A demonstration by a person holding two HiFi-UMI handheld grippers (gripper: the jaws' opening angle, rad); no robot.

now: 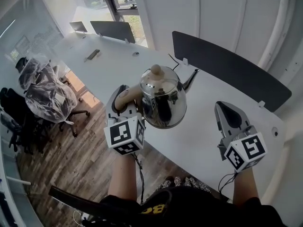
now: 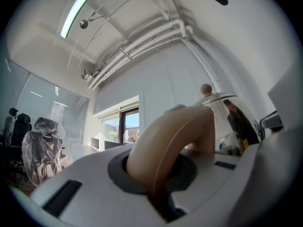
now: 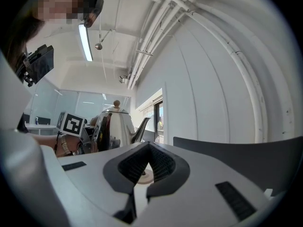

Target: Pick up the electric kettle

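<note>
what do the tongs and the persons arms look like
Both the left tongs and right tongs have pale grey-white shells with dark grey pads, tapering toward the front. Each carries a white cube with black square markers at the rear, trailing a thin black cable. The person wears a black top with yellow print and a band on the left wrist.

white table (image 1: 203, 126): small dark object (image 1: 93, 54) at far end
</note>
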